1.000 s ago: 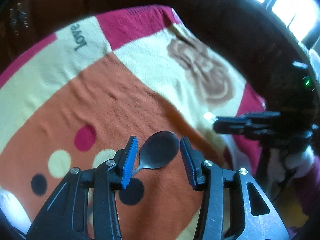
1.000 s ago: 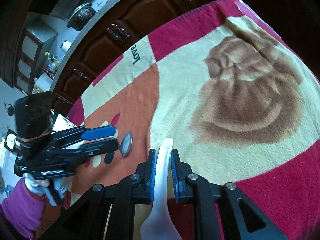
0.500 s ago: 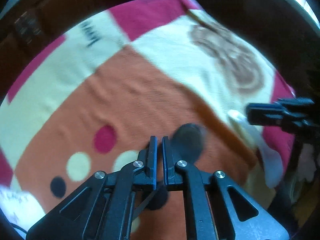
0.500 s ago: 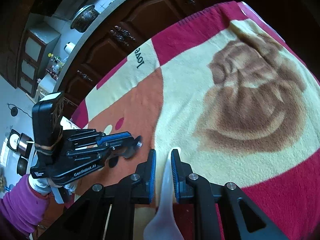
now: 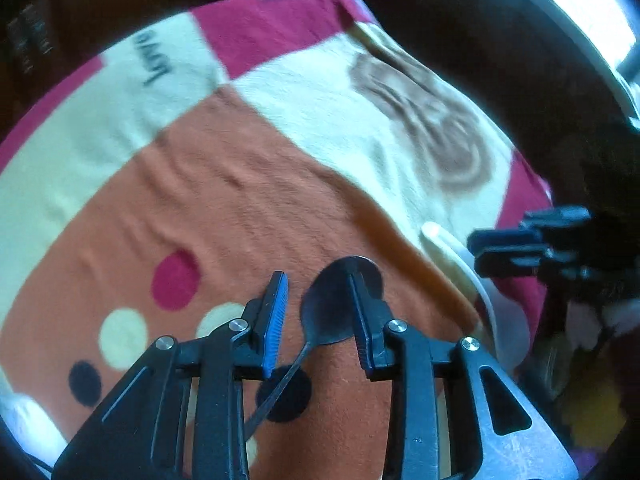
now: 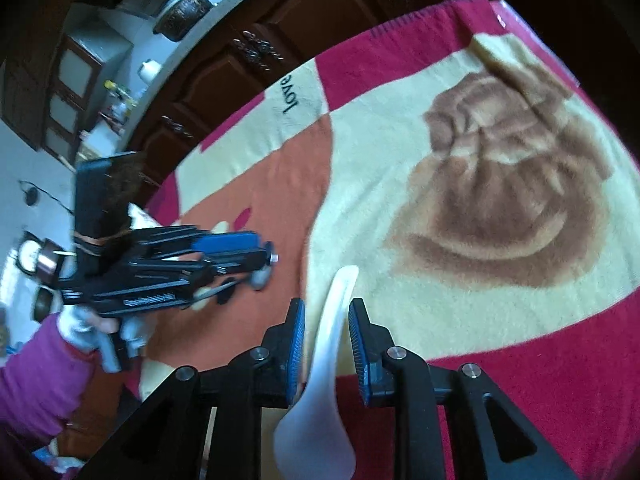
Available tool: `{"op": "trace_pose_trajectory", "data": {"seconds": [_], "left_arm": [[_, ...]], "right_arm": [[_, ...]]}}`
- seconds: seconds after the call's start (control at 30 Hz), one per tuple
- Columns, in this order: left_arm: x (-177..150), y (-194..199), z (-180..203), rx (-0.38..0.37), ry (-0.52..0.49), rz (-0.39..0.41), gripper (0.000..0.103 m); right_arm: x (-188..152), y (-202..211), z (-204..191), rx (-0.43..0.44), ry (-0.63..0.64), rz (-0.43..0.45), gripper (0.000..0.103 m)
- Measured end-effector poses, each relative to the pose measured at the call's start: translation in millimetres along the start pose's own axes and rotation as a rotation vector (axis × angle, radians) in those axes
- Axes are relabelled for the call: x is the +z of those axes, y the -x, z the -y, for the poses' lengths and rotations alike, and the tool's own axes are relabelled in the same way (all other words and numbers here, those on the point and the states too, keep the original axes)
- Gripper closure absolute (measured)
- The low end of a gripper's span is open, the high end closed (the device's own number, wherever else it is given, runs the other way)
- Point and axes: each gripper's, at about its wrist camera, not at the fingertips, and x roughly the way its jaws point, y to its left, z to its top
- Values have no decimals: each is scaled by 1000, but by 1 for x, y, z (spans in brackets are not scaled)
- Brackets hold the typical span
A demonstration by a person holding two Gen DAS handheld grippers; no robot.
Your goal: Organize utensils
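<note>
- Holding a claw in each hand, we work over a patterned blanket (image 5: 248, 200) of orange, cream and magenta, with a dark metal spoon on our left and a white plastic spoon on our right.
- Left first: our left claw (image 5: 318, 312) points steeply down, and its jaws have just been opening; they now stand about half apart.
- Between those jaws lies the metal spoon (image 5: 332, 312). Its bowl sits just ahead of the tips, partly behind the right-hand finger, and its thin handle runs back under the claw. Neither pad appears to press on it, so we judge it released and resting on the orange patch.
- Moving right, our right claw (image 6: 326, 340) has also just been opening its jaws, only a little. The white spoon (image 6: 332, 320) stands between the blue pads (image 6: 298, 344), handle tip ahead of the claw and bowl back beneath it.
- We see a narrow gap on either side of that handle, so we judge this grip loosened too, the spoon lying on the cream cloth.
- The two spoons sit near each other, roughly side by side.
- To finish this step well, we would open both claws wider before lifting, and draw straight up and back, so no pad drags a handle out of line.
</note>
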Motion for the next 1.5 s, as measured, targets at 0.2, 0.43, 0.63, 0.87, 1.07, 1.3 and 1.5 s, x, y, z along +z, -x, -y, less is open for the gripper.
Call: {"op": "trace_pose_trajectory", "data": {"seconds": [0.2,0.43,0.63,0.87,1.07,1.3,1.5], "left_arm": [[13,-10,5,-79,-103,-45,72],[7,-12,30,34,-231,-64,83],[-4,-4,16,141,-56,-9,103],[-15,8,9,71,86,0,103],[-10,2,18,34,13,-13,82],[3,-14,25,-33,-143,-66,61],[15,-21,30,-81,-217,-107,65]], "right_arm": [[-7,-6,10,48,10,-55,82],[-3,-10,16,107,5,-64,82],[10,-22,8,112,27,-74,82],[18,-26,-4,42,92,-65,88],[15,-6,11,19,53,-26,88],[10,-3,29,104,-8,-48,88],[9,-7,35,149,-28,-51,88]]}}
